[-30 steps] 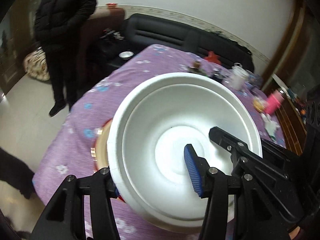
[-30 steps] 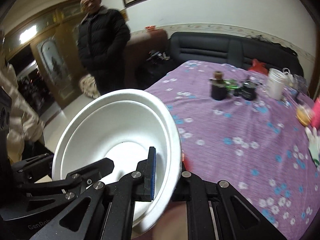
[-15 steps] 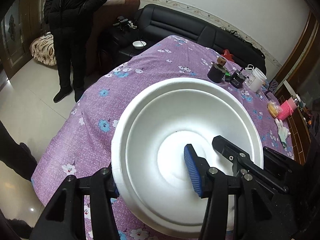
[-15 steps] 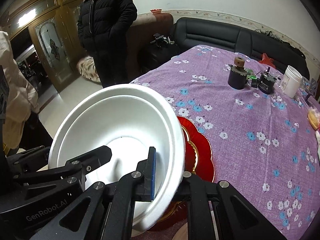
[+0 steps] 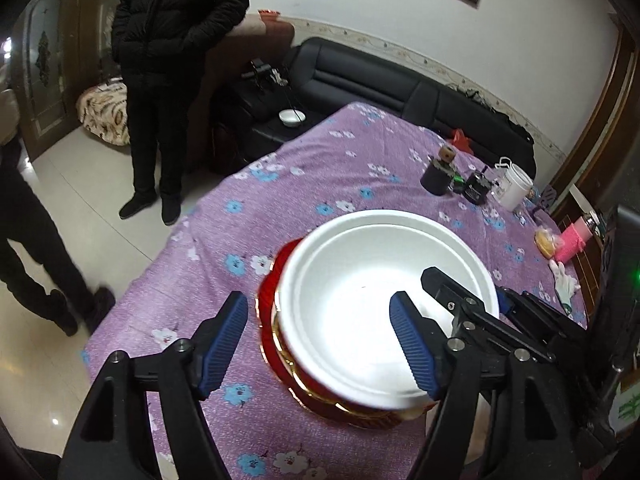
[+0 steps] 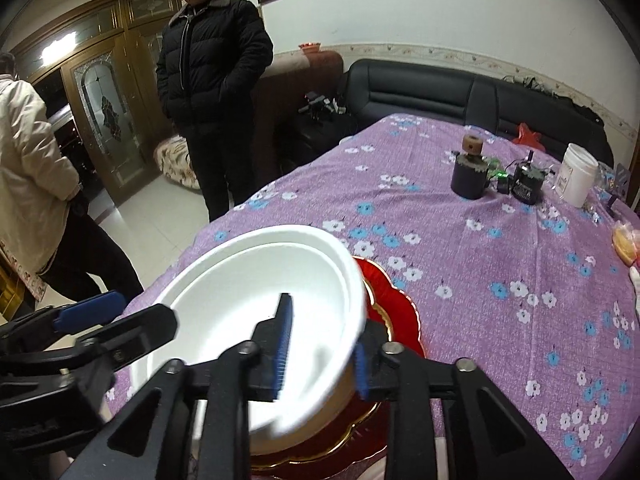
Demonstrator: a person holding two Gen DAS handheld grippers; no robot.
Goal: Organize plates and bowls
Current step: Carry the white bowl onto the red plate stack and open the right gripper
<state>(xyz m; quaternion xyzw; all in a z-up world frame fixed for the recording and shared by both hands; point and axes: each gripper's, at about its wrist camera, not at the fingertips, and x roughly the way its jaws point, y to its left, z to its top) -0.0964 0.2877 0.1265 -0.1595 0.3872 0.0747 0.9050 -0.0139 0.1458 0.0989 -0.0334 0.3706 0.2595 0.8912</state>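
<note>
A white foam bowl [image 5: 372,312] sits upright on a red plate with a gold rim [image 5: 269,320], on the purple flowered tablecloth [image 5: 320,168]. My left gripper [image 5: 318,344] straddles the bowl's near-left rim. Its jaws are opening, and both pads stand off the wall. In the right wrist view the bowl [image 6: 256,300] looks blurred above the red plate [image 6: 394,312]. My right gripper [image 6: 322,354] has the bowl's right rim between its fingers. Its jaws are opening too, and the inner pad is away from the wall.
A dark jar [image 6: 470,176], a black device [image 6: 528,186] and a white tub [image 6: 576,180] stand at the table's far end. A pink object [image 5: 574,240] lies at the right edge. Two people [image 6: 212,80] stand on the tiled floor to the left, and a black sofa [image 5: 400,84] is behind the table.
The bowl came down onto the red plate. Both grippers were shut on its rim and have now widened and let it go.
</note>
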